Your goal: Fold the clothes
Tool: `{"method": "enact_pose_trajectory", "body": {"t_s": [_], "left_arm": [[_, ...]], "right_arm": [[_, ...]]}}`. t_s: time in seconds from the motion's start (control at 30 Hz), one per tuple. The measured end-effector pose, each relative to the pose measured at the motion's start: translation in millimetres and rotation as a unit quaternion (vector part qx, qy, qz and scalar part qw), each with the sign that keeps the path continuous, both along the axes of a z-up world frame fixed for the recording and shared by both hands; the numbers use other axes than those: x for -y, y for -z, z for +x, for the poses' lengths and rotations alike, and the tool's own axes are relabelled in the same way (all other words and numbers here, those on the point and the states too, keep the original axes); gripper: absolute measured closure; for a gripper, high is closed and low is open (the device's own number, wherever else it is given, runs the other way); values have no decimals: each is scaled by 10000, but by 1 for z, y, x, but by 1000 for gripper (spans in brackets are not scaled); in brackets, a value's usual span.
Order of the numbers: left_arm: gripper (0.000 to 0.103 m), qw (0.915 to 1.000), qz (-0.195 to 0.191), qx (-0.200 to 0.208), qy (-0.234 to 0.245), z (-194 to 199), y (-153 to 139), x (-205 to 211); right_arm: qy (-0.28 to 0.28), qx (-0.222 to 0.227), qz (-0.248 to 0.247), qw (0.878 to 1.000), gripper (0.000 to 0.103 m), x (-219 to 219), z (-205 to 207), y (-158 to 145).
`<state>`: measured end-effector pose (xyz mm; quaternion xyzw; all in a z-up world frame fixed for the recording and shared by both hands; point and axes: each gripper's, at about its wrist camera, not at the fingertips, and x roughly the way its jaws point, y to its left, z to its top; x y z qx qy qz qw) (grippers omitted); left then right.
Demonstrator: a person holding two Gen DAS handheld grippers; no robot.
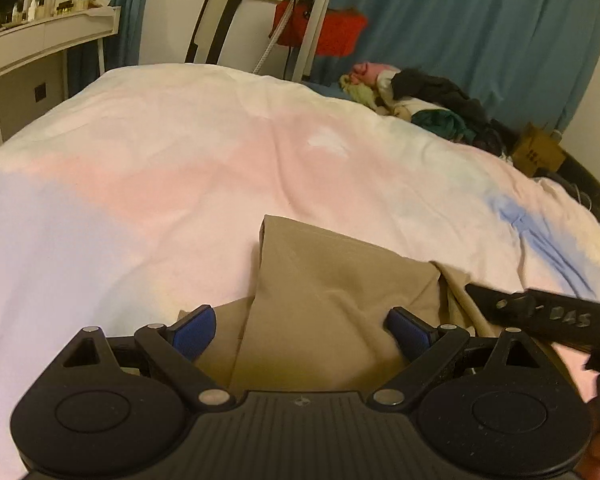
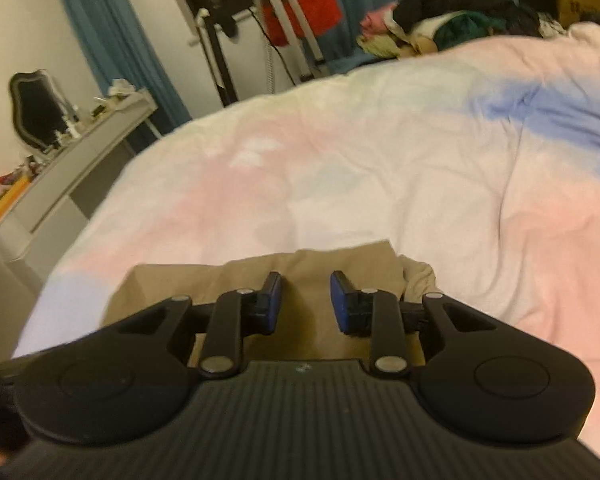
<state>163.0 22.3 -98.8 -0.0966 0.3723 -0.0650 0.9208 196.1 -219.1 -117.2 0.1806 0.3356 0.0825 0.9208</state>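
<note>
A tan garment (image 1: 320, 292) lies partly folded on the pastel duvet (image 1: 180, 168) at the near edge of the bed. My left gripper (image 1: 300, 330) is wide open just above it, blue pads on either side of a raised fold. In the right wrist view the same tan garment (image 2: 312, 268) lies flat under my right gripper (image 2: 306, 304), whose jaws are open with a gap between the blue pads and nothing held. The right gripper's black body (image 1: 548, 316) shows at the right edge of the left wrist view, over the garment's right side.
A pile of unfolded clothes (image 1: 428, 108) sits at the far right of the bed, also in the right wrist view (image 2: 452, 24). A white dresser (image 1: 40, 52) stands left of the bed. A tripod with a red object (image 1: 320, 28) stands beyond the far edge, before blue curtains.
</note>
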Motion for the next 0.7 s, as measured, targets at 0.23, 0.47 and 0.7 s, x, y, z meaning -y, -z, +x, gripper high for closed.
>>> {"method": "enact_pose_trajectory", "body": {"t_s": [0.23, 0.47, 0.7], "left_arm": [[10, 9999, -27, 126, -50, -11, -9, -6], [10, 9987, -58, 501, 70, -63, -44, -7], [10, 9979, 336, 551, 38, -95, -51, 6]], "right_arm": [[-44, 43, -99, 9999, 73, -2, -12, -4], [-162, 335, -163, 9992, 72, -4, -55, -31], [-191, 349, -281, 9988, 72, -3, -91, -40]]}}
